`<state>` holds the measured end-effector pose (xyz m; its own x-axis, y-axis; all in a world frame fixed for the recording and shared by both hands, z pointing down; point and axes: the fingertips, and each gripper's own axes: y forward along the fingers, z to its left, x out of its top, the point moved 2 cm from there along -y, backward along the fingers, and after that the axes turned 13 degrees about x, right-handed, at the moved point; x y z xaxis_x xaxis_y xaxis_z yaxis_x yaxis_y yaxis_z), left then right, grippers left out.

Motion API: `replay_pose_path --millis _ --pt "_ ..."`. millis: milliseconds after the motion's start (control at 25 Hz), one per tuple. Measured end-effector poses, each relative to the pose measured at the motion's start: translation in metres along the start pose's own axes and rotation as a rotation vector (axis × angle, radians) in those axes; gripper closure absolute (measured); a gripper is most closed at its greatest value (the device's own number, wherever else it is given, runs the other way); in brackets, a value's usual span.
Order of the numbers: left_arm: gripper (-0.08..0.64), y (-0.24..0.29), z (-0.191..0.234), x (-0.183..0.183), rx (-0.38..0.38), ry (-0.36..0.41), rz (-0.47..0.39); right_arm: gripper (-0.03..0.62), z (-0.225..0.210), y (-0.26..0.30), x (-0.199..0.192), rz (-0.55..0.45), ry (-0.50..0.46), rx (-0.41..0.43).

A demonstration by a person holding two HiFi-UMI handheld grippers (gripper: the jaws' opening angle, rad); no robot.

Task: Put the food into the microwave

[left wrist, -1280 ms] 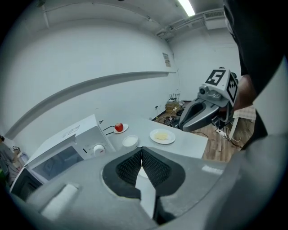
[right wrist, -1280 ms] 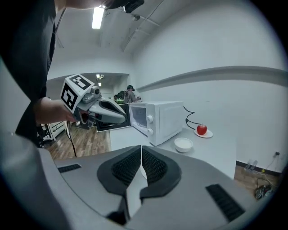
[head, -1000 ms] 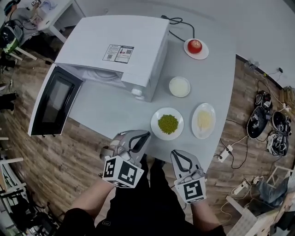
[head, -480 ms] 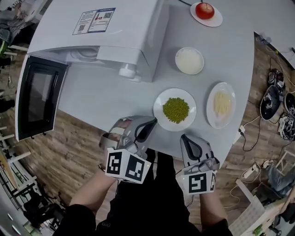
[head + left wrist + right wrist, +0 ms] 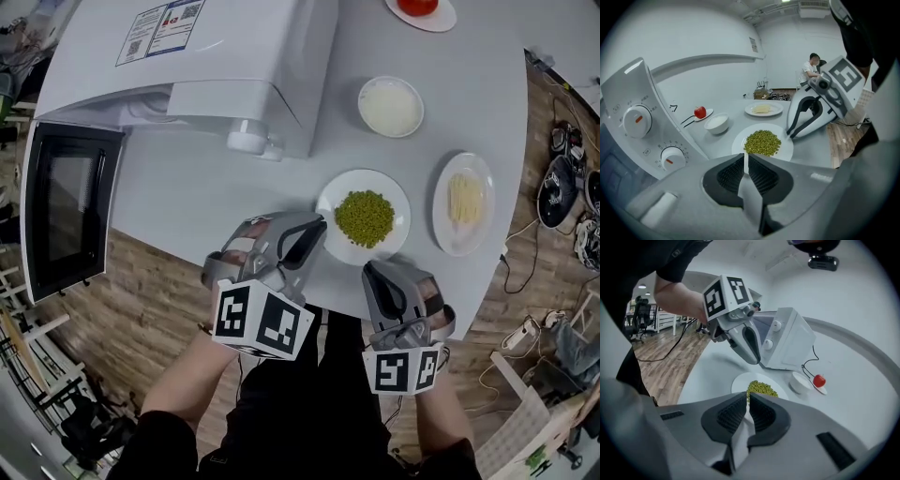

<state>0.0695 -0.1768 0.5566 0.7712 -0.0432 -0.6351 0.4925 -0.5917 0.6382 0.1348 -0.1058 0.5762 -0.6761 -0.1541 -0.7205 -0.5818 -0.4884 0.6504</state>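
Microwave [image 5: 206, 66] sits left on the table [image 5: 187, 206], door [image 5: 66, 211] swung open. Left gripper [image 5: 317, 228] – jaws pressed together, nothing between them, tip over the left rim of the plate [image 5: 401, 225] of green peas [image 5: 364, 217]; contact can't be confirmed. Right gripper [image 5: 368, 272] – jaws likewise together and empty, tip just beside the plate's near edge. Behind the plate is a white bowl [image 5: 390, 105], to the right a plate of pale strips [image 5: 464, 202], and at the far edge a red apple [image 5: 419, 6]. Bare table lies between the peas and the open door
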Motion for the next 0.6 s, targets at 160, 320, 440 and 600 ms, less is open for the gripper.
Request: replay_pose_path --millis 160,320,440,600 --pt "0.544 0.013 0.006 0.01 -0.049 -0.043 -0.03 0.574 0.006 0.006 0.0 0.042 -0.07 -0.026" --pt "0.497 0.028 0.006 0.023 -0.079 -0.006 -0.031 0.56 0.013 0.007 -0.003 0.079 -0.113 -0.042" --pt "0.454 0.038 0.002 0.034 -0.114 -0.002 -0.03 0.538 0.015 0.004 -0.006 0.092 -0.123 -0.052" --pt "0.437 0.048 0.005 0.05 -0.184 -0.111 -0.053 0.506 0.017 0.002 -0.004 0.091 -0.118 -0.057"
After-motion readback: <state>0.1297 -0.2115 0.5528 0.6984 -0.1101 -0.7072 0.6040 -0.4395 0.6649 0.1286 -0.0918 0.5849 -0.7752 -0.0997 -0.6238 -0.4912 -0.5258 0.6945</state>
